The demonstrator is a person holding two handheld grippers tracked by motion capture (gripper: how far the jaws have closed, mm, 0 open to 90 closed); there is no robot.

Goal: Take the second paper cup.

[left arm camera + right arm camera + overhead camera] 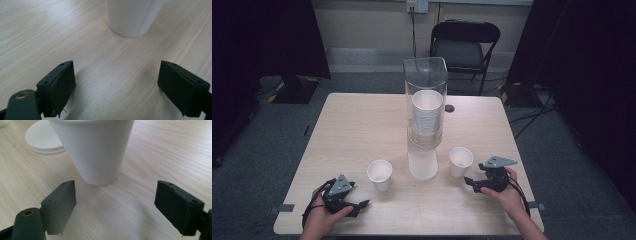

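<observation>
Cup (96,150) just ahead of open right tool (116,207).

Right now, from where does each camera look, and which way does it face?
High view: above the person's side, facing forward and down on the table; both hands with tools show.
Left gripper view: on the left tool, facing the left cup; open jaws.
Right gripper view: on the right tool, facing the right cup; open jaws.
Shared: both cups also stand in the high view.

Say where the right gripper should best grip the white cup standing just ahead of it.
Probably the lower side wall of the cup, approached level from the right gripper side: it stands upright, tapers toward its base, and already sits centred beyond the open jaws.
</observation>
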